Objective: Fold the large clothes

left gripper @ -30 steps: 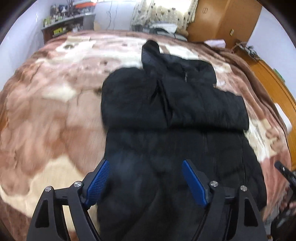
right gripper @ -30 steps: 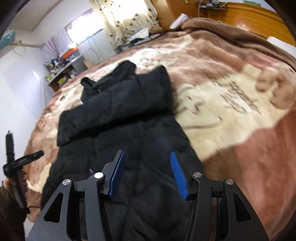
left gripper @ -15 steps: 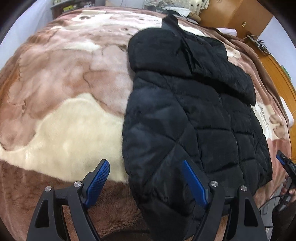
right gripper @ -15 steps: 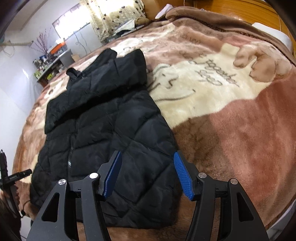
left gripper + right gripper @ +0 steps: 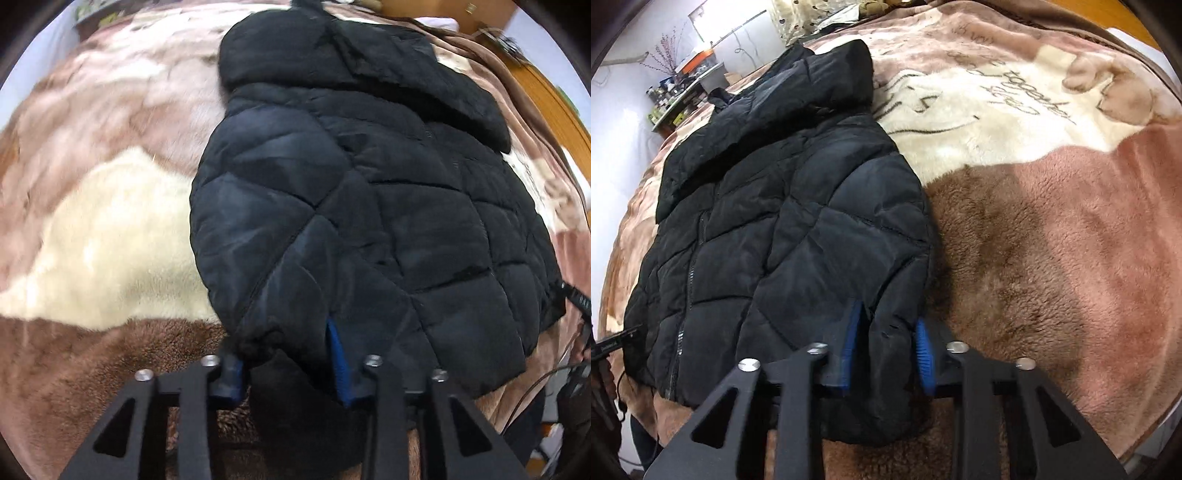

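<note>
Black quilted jacket (image 5: 369, 206) flat on a plush blanket (image 5: 92, 229), long axis running away from both cameras, hood end far, hem near (sleeves folded across the chest). Left gripper (image 5: 288, 354) closing on the hem's left corner, right gripper (image 5: 886, 343) closing on the right corner, fabric bunched between both sets of pads.

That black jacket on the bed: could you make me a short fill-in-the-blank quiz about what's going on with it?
1. The puffer jacket is coloured ____.
2. It lies on a plush ____ in brown and cream.
3. The left gripper and right gripper are closing on its bottom ____.

Missing words: black; blanket; hem
</note>
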### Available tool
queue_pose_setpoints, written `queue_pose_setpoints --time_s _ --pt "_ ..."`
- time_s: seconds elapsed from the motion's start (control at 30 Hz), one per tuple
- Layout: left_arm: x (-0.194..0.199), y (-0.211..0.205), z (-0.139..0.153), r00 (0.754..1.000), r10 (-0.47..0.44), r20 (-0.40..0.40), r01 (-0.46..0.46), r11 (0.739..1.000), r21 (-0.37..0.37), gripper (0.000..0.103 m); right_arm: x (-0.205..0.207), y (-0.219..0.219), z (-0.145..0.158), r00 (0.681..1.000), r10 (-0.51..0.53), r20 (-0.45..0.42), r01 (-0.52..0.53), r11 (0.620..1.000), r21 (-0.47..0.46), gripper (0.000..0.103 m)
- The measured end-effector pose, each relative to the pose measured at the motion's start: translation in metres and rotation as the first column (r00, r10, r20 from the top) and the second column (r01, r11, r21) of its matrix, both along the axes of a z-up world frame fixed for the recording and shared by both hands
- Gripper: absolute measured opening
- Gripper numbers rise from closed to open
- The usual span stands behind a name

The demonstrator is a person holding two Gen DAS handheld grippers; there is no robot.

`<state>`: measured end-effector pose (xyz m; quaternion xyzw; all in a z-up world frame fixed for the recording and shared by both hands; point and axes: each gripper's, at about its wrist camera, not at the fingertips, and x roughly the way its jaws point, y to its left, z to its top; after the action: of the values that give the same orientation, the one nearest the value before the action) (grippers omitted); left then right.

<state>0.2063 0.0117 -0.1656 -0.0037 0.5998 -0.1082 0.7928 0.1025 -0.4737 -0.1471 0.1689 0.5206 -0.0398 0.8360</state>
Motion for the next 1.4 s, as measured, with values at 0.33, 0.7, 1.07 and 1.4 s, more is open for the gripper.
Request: queue_pose_setpoints --time_s 0.33,0.7,1.07,1.4 --pt "-0.029 0.005 0.025 0.999 -0.044 0.007 0.044 0.999 -0.012 0.024 -0.026 0.007 0.033 0.999 0.044 0.022 -0.044 0.999 -0.004 0.014" --pt "-0.048 0.013 0.041 0.997 -0.072 -0.015 0.071 0.997 -0.039 0.027 -0.053 -0.002 0.033 0.999 0.029 -0.031 -0.028 0.999 0.036 0.024" --pt "0.007 0.059 0.092 0.997 -0.017 0.072 0.027 0.988 -0.149 0.071 -0.023 -0.028 0.093 0.997 -0.022 0.08 0.019 0.999 0.037 0.059" --pt "0.152 0.061 0.139 0.976 0.009 0.217 0.031 0.983 -0.181 0.08 0.161 -0.027 0.126 0.976 0.044 0.211 -0.053 0.998 0.034 0.059"
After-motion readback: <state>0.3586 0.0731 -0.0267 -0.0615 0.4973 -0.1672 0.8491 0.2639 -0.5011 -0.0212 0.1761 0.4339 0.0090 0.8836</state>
